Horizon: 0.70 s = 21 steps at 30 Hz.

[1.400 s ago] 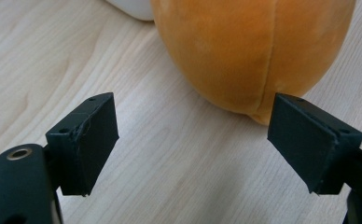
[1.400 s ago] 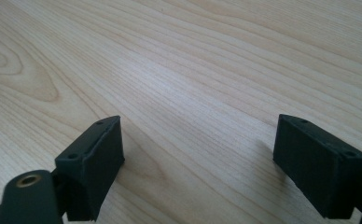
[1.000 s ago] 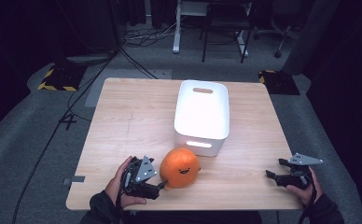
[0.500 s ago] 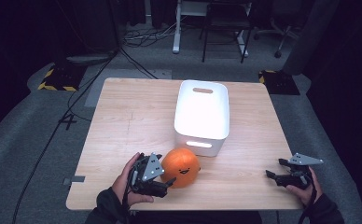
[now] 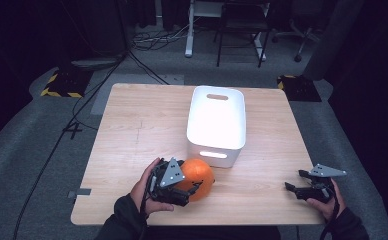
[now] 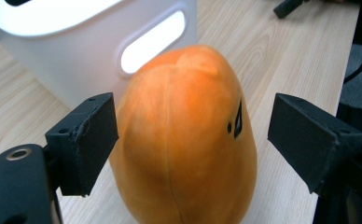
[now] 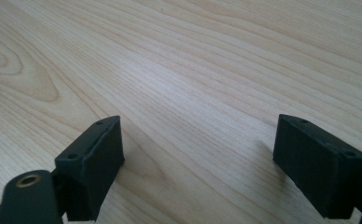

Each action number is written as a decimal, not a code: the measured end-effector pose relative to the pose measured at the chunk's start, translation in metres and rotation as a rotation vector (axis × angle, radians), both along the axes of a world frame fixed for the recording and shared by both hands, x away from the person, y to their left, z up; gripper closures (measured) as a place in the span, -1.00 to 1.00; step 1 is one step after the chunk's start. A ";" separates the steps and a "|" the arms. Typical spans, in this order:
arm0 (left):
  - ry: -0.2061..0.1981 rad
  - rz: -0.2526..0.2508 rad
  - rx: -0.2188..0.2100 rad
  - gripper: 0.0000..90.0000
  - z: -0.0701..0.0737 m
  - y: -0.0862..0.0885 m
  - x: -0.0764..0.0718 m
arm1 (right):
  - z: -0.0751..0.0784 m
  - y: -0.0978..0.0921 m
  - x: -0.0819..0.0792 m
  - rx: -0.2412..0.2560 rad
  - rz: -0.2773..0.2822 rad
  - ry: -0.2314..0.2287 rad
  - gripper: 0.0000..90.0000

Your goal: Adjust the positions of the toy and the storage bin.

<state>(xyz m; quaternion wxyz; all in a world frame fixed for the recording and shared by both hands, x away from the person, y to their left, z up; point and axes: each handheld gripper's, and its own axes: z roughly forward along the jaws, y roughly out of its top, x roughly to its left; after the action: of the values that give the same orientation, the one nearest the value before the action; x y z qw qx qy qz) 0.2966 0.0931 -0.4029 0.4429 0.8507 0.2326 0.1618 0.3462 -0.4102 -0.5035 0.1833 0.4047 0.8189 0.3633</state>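
Pale wood counter (image 5: 132, 130) under us. Our left claw (image 6: 191, 135) is wide open around the orange plush fruit (image 6: 186, 135), not squeezing yet. We think it's soft and light; grab its fat middle.

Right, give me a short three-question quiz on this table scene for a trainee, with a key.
1. True or false: the left gripper is shut tight on the orange toy.
2. Which side of the white bin does the orange toy lie at: A the far side, B the near side by the handle slot, C inside it?
3. Fill in: the right gripper is open over bare ____.

Key
1. False: its jaws are open on either side of the toy, with a gap at one jaw.
2. B.
3. Table: wood grain lies between its jaws, with nothing there.
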 end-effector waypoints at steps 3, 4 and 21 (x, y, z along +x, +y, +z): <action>0.014 0.006 0.003 -0.63 -0.003 -0.002 0.006 | 0.000 0.000 0.000 0.000 0.000 0.000 -0.64; 0.025 0.006 0.003 -0.63 -0.005 -0.003 0.008 | 0.000 0.000 0.000 0.000 0.000 0.000 -0.64; 0.021 0.052 -0.023 -0.09 -0.020 -0.002 0.018 | 0.000 0.000 0.000 -0.001 0.000 -0.001 -0.64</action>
<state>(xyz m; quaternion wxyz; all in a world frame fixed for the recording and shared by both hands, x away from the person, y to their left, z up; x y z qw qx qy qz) 0.3148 0.0915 -0.4233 0.4460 0.8407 0.2611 0.1617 0.3462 -0.4102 -0.5035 0.1837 0.4046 0.8190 0.3632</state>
